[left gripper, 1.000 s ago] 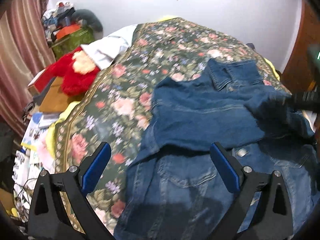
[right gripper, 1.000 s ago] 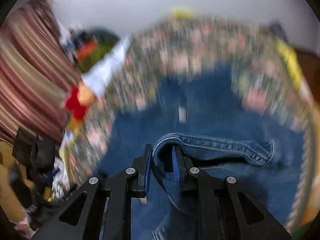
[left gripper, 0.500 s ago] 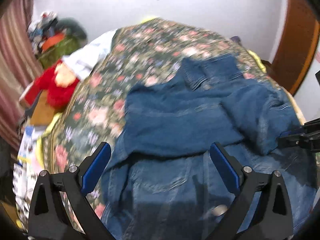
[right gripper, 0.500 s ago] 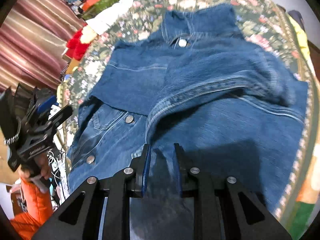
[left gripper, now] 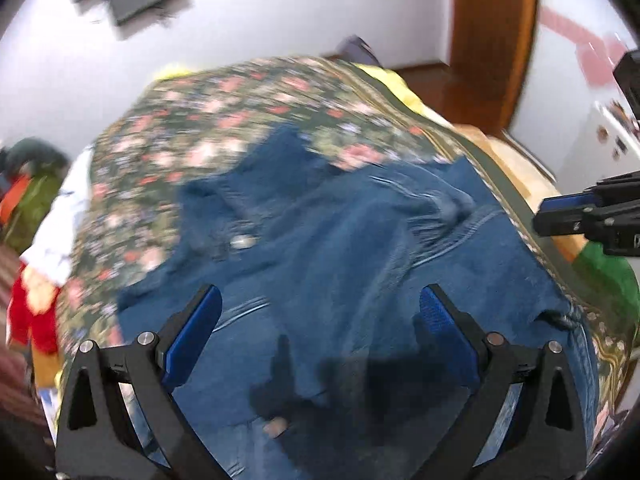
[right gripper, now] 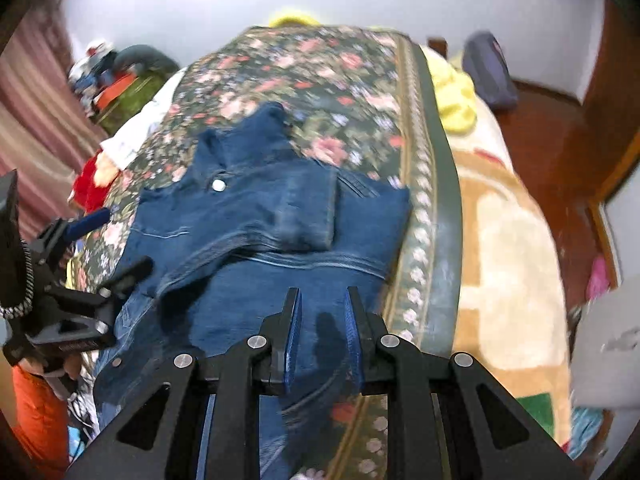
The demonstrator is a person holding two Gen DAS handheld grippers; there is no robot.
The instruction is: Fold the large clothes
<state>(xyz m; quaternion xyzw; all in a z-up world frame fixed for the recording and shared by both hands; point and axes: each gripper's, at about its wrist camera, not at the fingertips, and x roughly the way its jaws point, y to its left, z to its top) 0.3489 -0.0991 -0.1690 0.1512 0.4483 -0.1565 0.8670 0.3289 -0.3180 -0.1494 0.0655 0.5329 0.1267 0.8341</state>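
Observation:
A blue denim jacket lies on the floral bedspread, both sleeves folded in across its front. It shows in the right wrist view with its collar and a silver button toward the far end. My left gripper is open wide and empty, held above the jacket's lower half. My right gripper has a narrow gap between its blue pads, holds nothing, and hovers over the jacket's near right part. The right gripper also shows at the right edge of the left wrist view.
The bedspread covers a bed with a beige blanket along its right side. A red plush toy and a white pillow lie at the left. A cluttered green box, curtain and wooden door surround the bed.
My right gripper let go of the sleeve, which now lies folded across the jacket, and pulled back toward the right edge. My left gripper swung to the right over the jacket.

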